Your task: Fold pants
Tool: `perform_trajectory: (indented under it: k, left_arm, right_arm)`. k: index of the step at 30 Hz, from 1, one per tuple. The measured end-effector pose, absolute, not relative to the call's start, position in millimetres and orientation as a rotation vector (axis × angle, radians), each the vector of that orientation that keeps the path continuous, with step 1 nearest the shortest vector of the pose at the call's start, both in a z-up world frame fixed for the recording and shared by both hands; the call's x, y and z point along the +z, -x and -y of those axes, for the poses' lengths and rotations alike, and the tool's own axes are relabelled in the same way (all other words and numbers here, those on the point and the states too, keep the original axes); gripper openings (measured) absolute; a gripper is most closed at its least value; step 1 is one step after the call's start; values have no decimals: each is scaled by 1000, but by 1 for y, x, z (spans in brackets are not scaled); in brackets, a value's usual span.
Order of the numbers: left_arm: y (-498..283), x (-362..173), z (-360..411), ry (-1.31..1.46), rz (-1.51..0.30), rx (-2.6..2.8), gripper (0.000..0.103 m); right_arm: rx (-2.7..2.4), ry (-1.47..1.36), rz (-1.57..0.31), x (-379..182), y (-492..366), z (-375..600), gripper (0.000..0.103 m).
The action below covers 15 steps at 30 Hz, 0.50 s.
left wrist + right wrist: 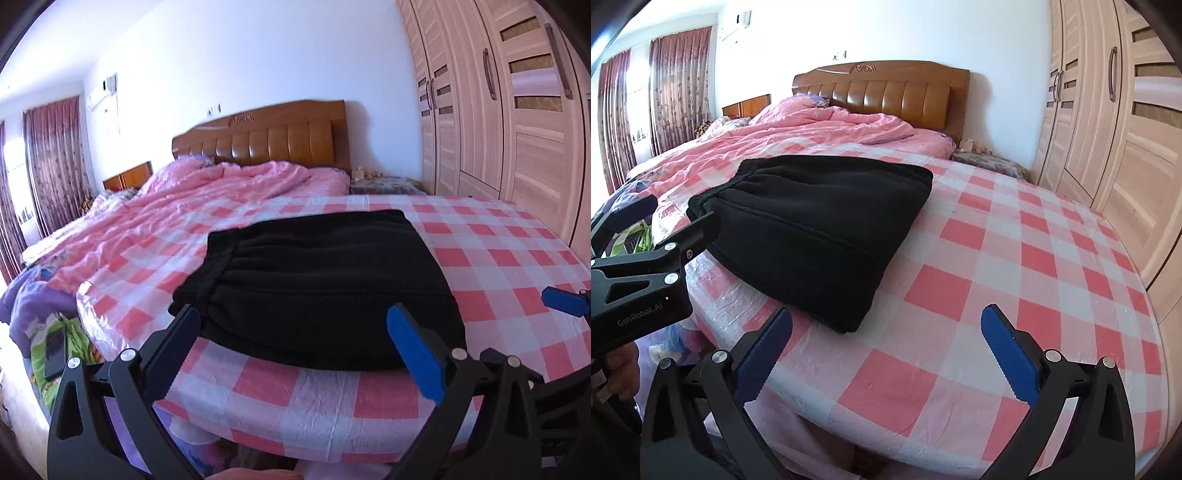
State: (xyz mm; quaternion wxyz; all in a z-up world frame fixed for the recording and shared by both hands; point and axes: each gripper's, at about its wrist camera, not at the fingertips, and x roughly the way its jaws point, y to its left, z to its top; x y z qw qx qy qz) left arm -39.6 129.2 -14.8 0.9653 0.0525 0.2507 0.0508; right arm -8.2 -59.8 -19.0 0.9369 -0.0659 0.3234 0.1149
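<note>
**A:** Where are the pants?

**B:** The black fleece pants lie folded into a thick, roughly square bundle on the round table covered in a pink-and-white checked plastic cloth. The bundle sits toward the table's near-left edge, with its gathered elastic waistband facing left and one folded side running along the near rim.

**A:** And the left gripper?

**B:** The left gripper, black with blue pads, has its fingers spread wide and holds nothing. It hovers just off the near edge of the table, the fingertips framing the near side of the bundle. I cannot tell whether either tip touches the fabric.

**A:** The right one?

**B:** The right gripper is also wide open and empty. It sits at the near edge, right of the pants, with bare checked cloth between its fingers. The near corner of the bundle lies just beyond its left finger.

**A:** What's behind the table?

**B:** A bed with a rumpled pink quilt and a brown padded wooden headboard. A pale wood-grain wardrobe stands along the right wall, and dark red patterned curtains hang at the far left.
</note>
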Motion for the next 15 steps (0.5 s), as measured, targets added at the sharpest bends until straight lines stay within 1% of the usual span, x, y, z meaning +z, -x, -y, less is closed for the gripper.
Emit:
perform_trajectory:
  k: [4, 15]
  left_arm:
    - [35, -23, -134, -82, -553, 96, 101]
    - [32, -27, -144, -34, -584, 124, 101]
  right_arm:
    - [232, 132, -673, -21, 7, 59, 99]
    - [255, 157, -690, -25, 8, 51, 99]
